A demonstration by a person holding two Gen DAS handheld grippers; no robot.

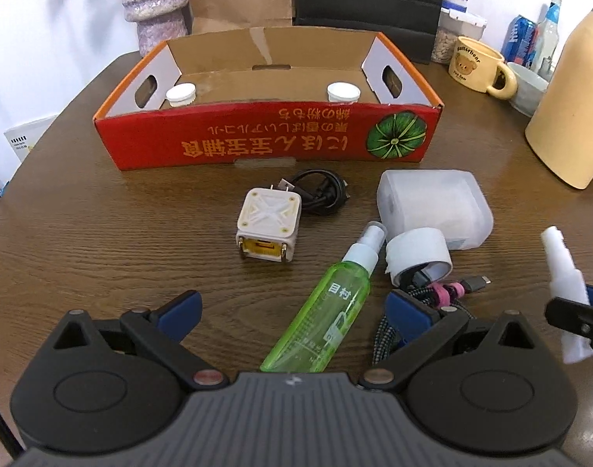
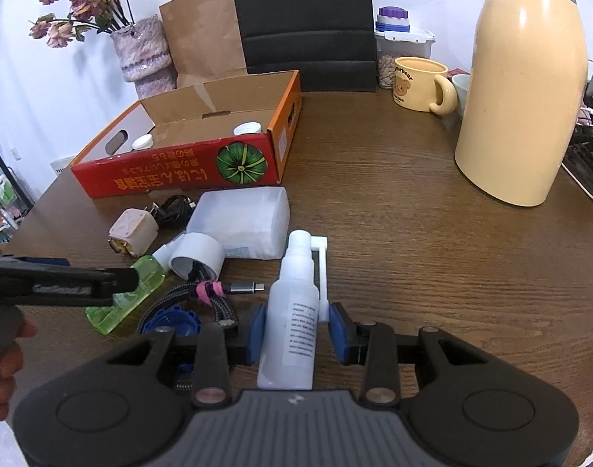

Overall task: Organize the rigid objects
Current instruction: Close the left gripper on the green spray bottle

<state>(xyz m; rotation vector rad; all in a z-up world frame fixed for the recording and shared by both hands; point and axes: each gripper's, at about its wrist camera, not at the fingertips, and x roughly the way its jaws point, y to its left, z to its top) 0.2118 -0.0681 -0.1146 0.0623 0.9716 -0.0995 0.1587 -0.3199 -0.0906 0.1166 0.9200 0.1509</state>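
In my right wrist view the right gripper (image 2: pixel 300 329) clamps the white spray bottle (image 2: pixel 292 311) at lower centre, blue pads pressed on both its sides, nozzle pointing up the frame. My left gripper (image 1: pixel 292 307) stands wide apart, and the green spray bottle (image 1: pixel 323 315) lies slanted on the table (image 1: pixel 102 233) between its fingers, touched by neither. Just right of the green bottle, crowding the right finger, sit a braided cable (image 1: pixel 424 295) and a roll of white tape (image 1: pixel 417 253). Above them lie a frosted plastic case (image 1: pixel 432 202), a cream adapter (image 1: pixel 269 225) and a black cord (image 1: pixel 319 190). The red cardboard box (image 1: pixel 265 140) spans the upper middle, two white caps showing inside.
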